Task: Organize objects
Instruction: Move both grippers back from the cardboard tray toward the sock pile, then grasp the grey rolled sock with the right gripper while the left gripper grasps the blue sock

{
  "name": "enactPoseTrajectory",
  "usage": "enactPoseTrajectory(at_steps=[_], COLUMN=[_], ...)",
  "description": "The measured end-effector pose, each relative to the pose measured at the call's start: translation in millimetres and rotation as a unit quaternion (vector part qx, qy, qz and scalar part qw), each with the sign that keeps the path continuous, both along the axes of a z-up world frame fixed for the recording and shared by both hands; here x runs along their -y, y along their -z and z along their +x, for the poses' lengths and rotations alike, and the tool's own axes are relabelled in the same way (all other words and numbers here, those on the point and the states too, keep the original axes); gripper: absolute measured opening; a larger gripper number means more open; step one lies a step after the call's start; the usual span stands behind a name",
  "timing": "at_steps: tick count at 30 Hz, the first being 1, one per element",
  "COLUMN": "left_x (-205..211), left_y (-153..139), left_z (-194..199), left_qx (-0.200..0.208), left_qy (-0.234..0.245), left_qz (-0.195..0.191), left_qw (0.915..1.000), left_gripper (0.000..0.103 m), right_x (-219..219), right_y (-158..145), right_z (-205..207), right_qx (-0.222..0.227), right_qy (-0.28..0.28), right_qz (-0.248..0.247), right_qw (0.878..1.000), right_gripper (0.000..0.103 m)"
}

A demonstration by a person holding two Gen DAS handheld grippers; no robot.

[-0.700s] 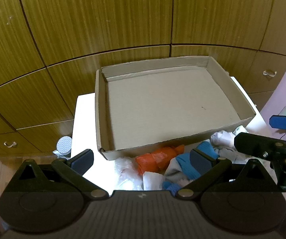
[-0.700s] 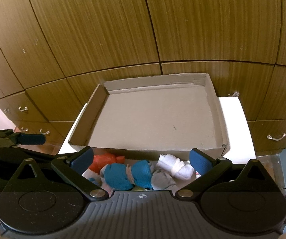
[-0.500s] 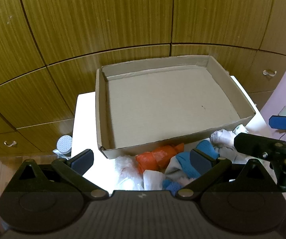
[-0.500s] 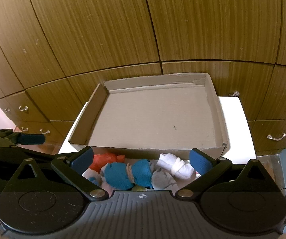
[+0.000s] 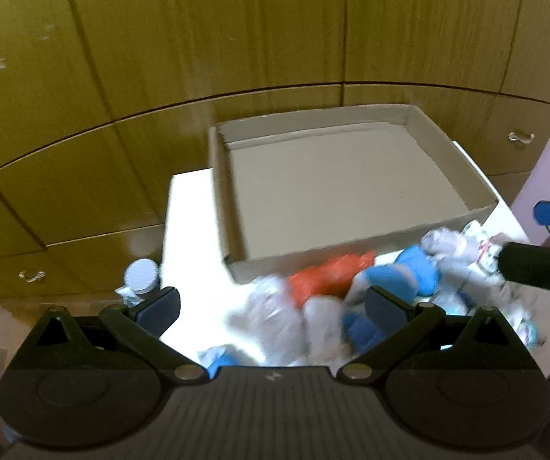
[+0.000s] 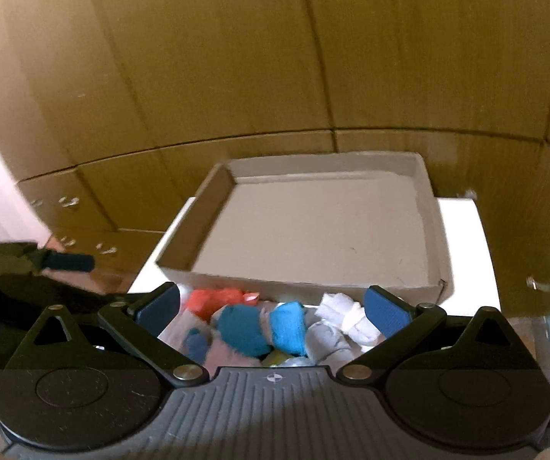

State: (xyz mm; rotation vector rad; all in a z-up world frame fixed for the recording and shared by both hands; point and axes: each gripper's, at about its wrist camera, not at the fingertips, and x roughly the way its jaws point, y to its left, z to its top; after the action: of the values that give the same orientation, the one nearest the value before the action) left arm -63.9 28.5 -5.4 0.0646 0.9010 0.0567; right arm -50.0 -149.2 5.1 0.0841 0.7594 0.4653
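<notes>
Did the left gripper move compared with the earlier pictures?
Yes. Against the cardboard box, the left gripper has pulled back and slightly left: the box looks smaller and more of the sock pile shows.

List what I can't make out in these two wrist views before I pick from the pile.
- Near end of the pile: cut off in both views by each gripper's own body.
- Pale bundles, left wrist view: motion blur; cloth or plastic, cannot tell.
- Right gripper, left wrist view: cut off by the right edge, so its opening shows only in its own view.
- Near inner wall of the cardboard box: turned away from both cameras.
</notes>
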Motion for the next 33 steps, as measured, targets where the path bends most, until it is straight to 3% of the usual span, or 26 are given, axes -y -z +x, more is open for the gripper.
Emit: enactPoseTrajectory(at_steps=[6,11,17,21,27,33], left_x=[-22.8,-37.4,-48.9,-47.6,-44.1,-40.7], left_y=[14.3,25.7,53.6,63.2,75.4,84.9], left_z=[-58.1,-75.4,-70.6,-67.8,-59.4,-50.5], left_qx=[0.042,0.057,0.030,0.025,0.024,0.027], left_qy=[-0.017,-0.028,-0.032,-0.023,-0.006,0.015], left_qz=[0.010,0.002,-0.019,-0.018,-0.001,-0.005], left_qw=[0.9989,0.9980,0.9989,0.9993,0.9997,0.9995], left_gripper=[0.102,0.102,0.102,0.102,0.100,0.092], right_x=[4.9,-19.1,-43.8,-47.1,-46.5,-44.8], right_y=[16.1,39.9,63.6,71.6,84.1,94.7], right_z=[-63.1,-95.9,-106.7,-105.6,-92.2,-82.1], right_qx=[0.091,0.130,0.133,0.129,0.106,0.085], right_qy=[-0.102,-0.184,-0.248,-0.271,-0.272,-0.267], right_qz=[-0.008,-0.066,-0.137,-0.145,-0.155,-0.163], right_qw=[0.991,0.972,0.950,0.943,0.944,0.946], right_gripper=[0.102,0.102,0.101,0.096,0.072,0.068])
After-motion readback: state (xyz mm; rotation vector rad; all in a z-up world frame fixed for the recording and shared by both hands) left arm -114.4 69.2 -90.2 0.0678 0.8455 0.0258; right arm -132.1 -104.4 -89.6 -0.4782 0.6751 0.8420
